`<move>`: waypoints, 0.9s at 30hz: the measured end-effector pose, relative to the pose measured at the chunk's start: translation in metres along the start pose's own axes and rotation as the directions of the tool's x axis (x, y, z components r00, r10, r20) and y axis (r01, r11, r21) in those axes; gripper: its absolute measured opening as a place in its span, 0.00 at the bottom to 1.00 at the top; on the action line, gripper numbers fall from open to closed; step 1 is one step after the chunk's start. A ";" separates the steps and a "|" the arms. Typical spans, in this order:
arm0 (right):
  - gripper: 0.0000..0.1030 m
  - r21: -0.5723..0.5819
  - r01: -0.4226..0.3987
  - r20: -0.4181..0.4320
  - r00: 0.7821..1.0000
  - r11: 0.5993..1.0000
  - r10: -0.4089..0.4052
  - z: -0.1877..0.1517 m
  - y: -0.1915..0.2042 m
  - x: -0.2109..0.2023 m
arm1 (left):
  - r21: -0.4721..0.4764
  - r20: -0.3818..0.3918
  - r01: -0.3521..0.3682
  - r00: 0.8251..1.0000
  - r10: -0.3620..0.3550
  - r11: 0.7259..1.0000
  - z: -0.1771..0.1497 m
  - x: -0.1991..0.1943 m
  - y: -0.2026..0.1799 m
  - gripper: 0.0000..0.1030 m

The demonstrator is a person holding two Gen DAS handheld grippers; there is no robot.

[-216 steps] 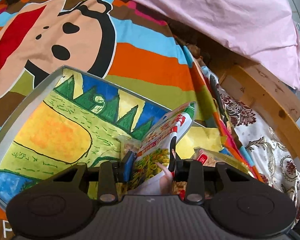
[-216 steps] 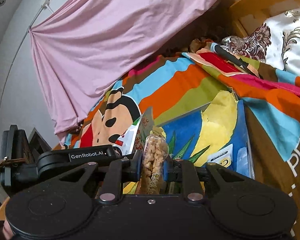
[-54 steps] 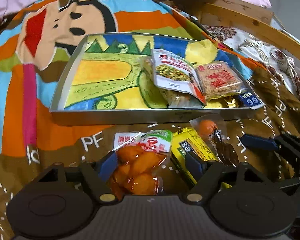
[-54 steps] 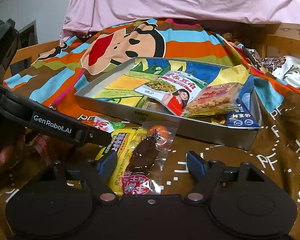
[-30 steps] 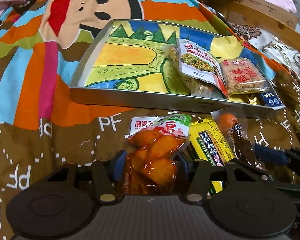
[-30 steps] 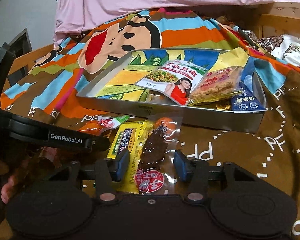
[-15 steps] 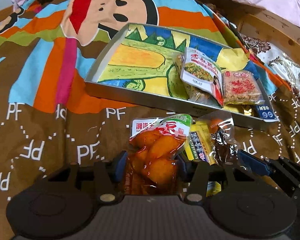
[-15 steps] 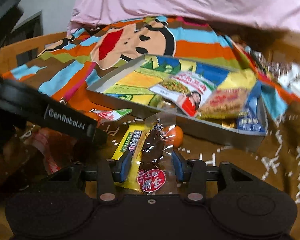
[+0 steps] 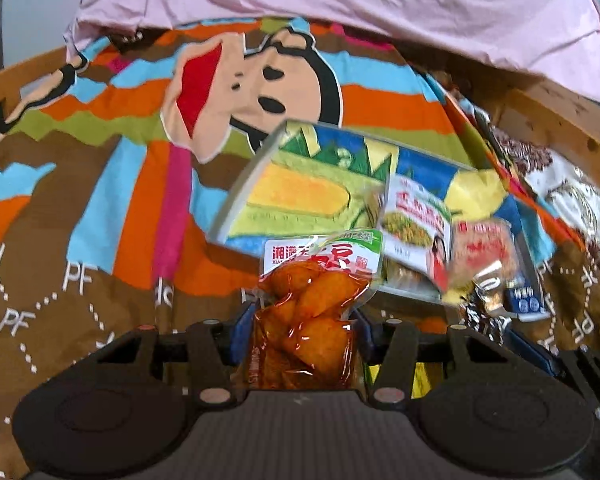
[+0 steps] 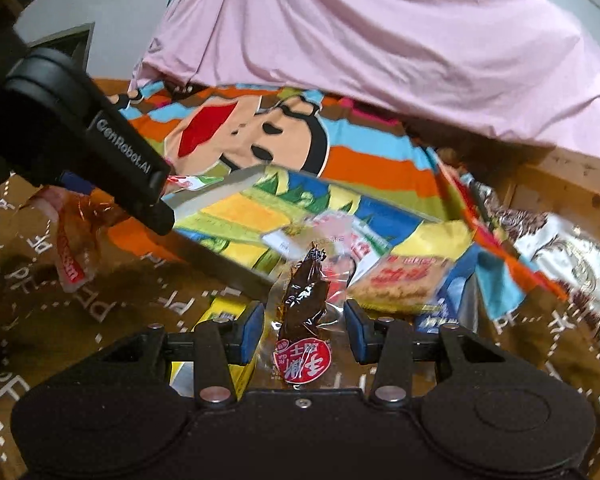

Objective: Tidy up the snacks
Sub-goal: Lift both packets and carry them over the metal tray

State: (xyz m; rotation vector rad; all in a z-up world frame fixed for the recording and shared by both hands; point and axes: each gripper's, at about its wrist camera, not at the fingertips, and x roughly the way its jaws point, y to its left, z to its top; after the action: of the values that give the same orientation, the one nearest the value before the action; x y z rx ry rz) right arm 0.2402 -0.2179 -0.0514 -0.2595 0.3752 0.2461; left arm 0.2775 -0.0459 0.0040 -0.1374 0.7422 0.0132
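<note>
My left gripper point(image 9: 300, 330) is shut on an orange snack pouch point(image 9: 314, 308) with a green and white top, lifted above the blanket in front of the tray point(image 9: 236, 204). My right gripper point(image 10: 305, 330) is shut on a clear packet with a dark brown snack point(image 10: 306, 304) and a red round label, also lifted. The shallow metal tray point(image 10: 216, 196) has a painted landscape floor and holds several snack packs at its right end, among them a white pack with a woman's picture point(image 9: 418, 232) and a crumbly orange pack point(image 10: 404, 280). The left gripper's body point(image 10: 100, 148) shows in the right wrist view.
A yellow snack pack point(image 10: 220, 316) lies on the brown blanket under the right gripper. The striped cartoon blanket point(image 9: 252, 76) covers the bed, with a pink sheet point(image 10: 380, 40) behind it. A wooden frame point(image 9: 556, 128) and a patterned white cloth point(image 9: 572, 204) are at the right.
Both grippers have risen and tilted up with their packets, closer to the tray. The view now reaches the pink sheet behind.
</note>
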 end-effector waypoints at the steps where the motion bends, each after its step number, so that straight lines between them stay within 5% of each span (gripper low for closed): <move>1: 0.44 -0.001 0.008 0.016 1.000 1.000 -0.008 0.001 -0.001 0.000 | 0.000 0.013 -0.003 1.000 0.003 1.000 0.004 0.000 -0.001 0.54; 12: 0.44 0.126 0.052 0.165 0.984 0.991 -0.072 0.029 -0.037 0.029 | -0.055 0.144 -0.026 0.989 0.034 0.998 0.051 0.030 -0.014 0.54; 27: 0.45 0.340 0.006 0.110 0.993 0.940 -0.046 0.032 -0.068 0.104 | -0.042 0.148 -0.077 0.986 0.082 0.996 0.069 0.120 -0.030 0.54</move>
State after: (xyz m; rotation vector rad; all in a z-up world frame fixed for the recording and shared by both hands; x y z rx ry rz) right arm 0.3634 -0.2526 -0.0497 0.0905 0.2922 0.1657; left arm 0.4142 -0.0707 -0.0231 -0.1394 0.5977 0.1121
